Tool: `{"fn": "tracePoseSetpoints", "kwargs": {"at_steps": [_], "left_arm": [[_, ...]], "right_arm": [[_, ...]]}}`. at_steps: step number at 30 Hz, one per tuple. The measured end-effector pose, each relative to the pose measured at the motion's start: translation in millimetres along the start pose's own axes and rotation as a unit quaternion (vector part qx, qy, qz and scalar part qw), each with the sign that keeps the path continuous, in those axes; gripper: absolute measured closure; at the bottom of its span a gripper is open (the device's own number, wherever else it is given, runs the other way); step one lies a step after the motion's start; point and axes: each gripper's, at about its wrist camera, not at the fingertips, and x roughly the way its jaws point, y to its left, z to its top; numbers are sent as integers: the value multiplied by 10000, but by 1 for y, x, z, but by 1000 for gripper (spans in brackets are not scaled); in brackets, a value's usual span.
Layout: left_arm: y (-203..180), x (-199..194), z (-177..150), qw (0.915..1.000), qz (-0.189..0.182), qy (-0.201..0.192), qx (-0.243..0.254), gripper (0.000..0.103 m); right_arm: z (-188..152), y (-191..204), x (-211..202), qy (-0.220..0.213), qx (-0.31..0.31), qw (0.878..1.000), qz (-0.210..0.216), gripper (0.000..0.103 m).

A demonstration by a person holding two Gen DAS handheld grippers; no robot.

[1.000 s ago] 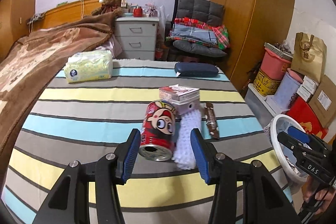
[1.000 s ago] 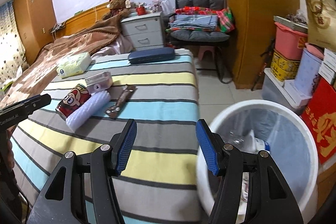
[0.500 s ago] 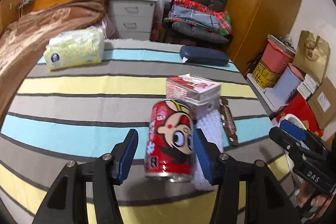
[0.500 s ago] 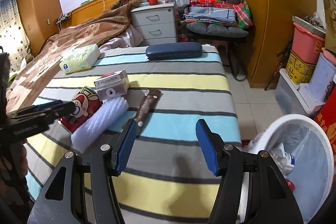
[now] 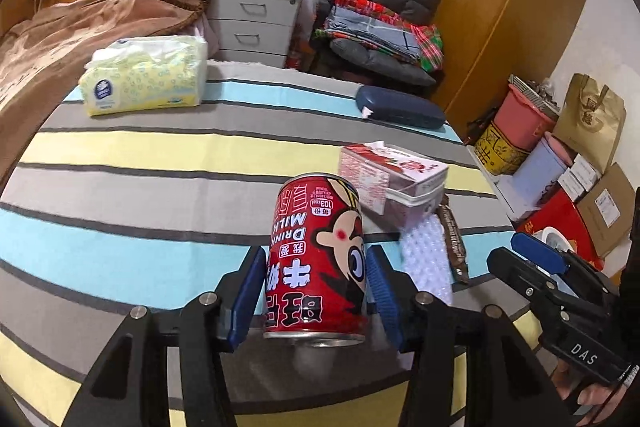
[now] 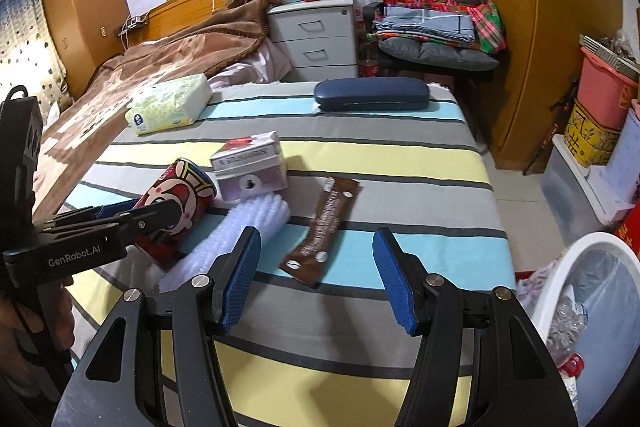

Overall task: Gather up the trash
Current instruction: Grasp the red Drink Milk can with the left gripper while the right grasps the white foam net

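My left tool [image 5: 316,301] has its blue pads pressed on either side of the red cartoon-printed milk drink can [image 5: 318,259], tilted above the striped counter [image 5: 120,195]. Right of the can lie a white bubble-wrap roll [image 6: 244,227], a small red-and-white carton [image 6: 250,167] and a brown snack wrapper [image 6: 324,231]. Further right, my right tool [image 6: 316,275] hangs wide open and empty beside the white trash bin [image 6: 592,247].

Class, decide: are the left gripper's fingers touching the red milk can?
Touching. In the left wrist view both blue pads of the left gripper press against the sides of the red milk can, with no gap on either side.
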Motion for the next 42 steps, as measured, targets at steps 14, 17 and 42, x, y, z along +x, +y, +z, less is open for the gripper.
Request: {"fn": "tracePoseSetpoints", "kwargs": {"at_steps": [14,17,42], "left_arm": [[45,-33,-18,9988,217,-182,-394,51],[53,-39,-23,9983,214,-215,-493,51],[52,-25,-24,9984,300,-97,-464,50]], "right_arm": [[2,34,23,236,10,9992,334,43],[1,40,31,344,23,9990,274,43],[-7,43,39,515,64,9986,90,68]]}}
